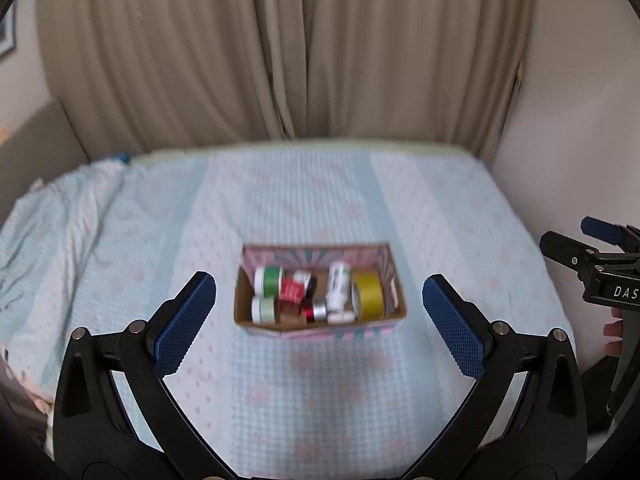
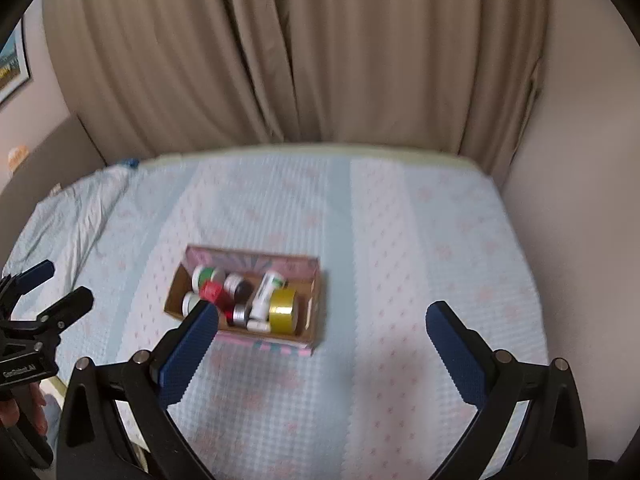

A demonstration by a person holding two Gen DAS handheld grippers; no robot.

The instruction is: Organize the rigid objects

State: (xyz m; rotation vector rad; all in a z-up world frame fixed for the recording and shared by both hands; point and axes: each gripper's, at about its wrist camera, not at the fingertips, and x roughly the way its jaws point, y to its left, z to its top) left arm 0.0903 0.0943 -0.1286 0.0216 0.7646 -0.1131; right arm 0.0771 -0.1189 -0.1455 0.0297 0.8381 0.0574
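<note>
Left claw: we hold the left gripper (image 1: 319, 314) spread wide with nothing between its blue ribbed pads (image 1: 185, 320); it hangs above the bed, apart from everything.
Right claw: our right gripper (image 2: 322, 346) is likewise wide and empty, its left pad (image 2: 188, 354) overlapping the box's near left corner in the right wrist view only.
Task's things: we see small rigid containers, blurred: two white jars with green bands (image 1: 268, 280), a red-labelled jar (image 1: 291, 290), a dark-lidded jar (image 2: 238, 285), a silver-capped one (image 1: 319, 311), a white bottle (image 1: 338, 286) lying down, and a gold roll of tape (image 1: 368, 295) standing on edge.
Where they are: all lie inside the box (image 1: 320, 326), straight ahead of the left claw and centred between its fingers; ahead and left of the right claw.
Container: we see an open cardboard box, brown inside, pink and teal print outside, packed nearly full; the tape sits at its right end, the green-banded jars at its left.
Surface: the box rests on a bed cover (image 1: 320, 392), pale blue with pink patterned stripes, rumpled at the far left of the claws.
Room: beige curtains (image 1: 280, 52) hang beyond the bed; a pale wall (image 2: 580, 240) stands to the right; a framed picture (image 2: 12, 64) hangs at far left.
Hands: we see fingers (image 1: 614, 334) gripping the right tool's handle.
</note>
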